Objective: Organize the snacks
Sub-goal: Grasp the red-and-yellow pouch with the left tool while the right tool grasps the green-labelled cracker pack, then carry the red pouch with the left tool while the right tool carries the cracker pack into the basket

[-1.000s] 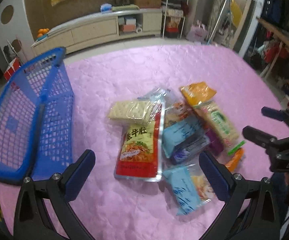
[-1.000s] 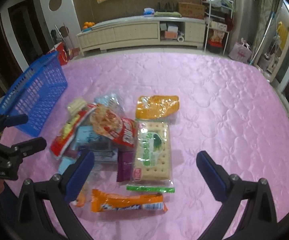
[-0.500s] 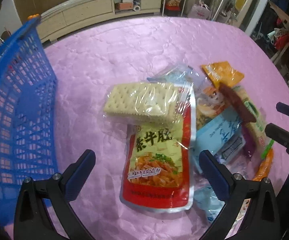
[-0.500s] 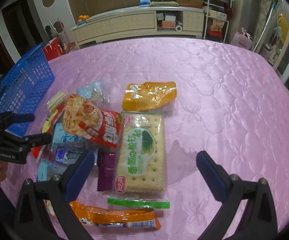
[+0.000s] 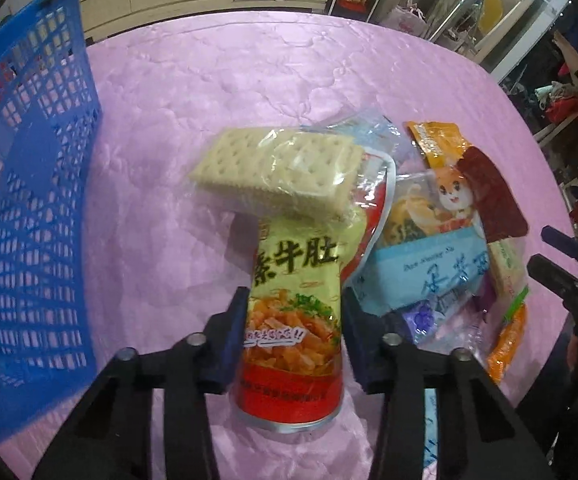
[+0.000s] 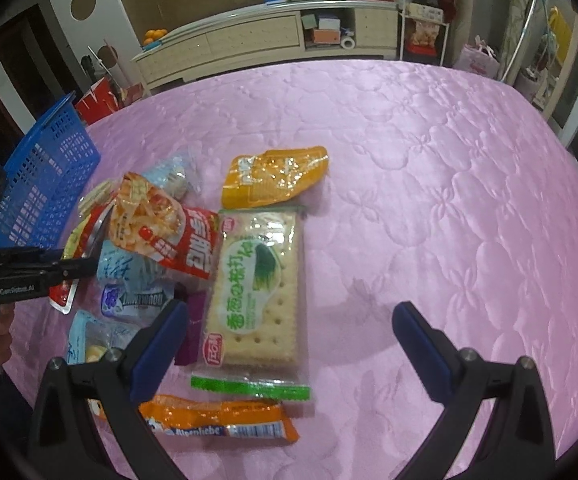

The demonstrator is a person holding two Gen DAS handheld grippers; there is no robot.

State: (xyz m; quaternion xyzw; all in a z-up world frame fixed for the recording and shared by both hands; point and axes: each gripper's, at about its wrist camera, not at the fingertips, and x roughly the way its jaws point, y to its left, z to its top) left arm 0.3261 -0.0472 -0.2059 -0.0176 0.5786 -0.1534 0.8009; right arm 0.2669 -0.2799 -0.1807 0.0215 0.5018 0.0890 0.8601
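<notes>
Now the left tongs (image 5: 293,330) pinch the red pouch (image 5: 295,308) beside the blue basket (image 5: 29,208); right tongs (image 6: 289,344) gape wide.

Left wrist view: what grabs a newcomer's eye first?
The red-and-yellow snack pouch fills the centre, pinched between the fingers of the left gripper, with a clear pack of crackers lying across its far end. The blue basket stands along the left edge on the pink cloth. In the right wrist view the right gripper is open over the green cracker pack.
</notes>
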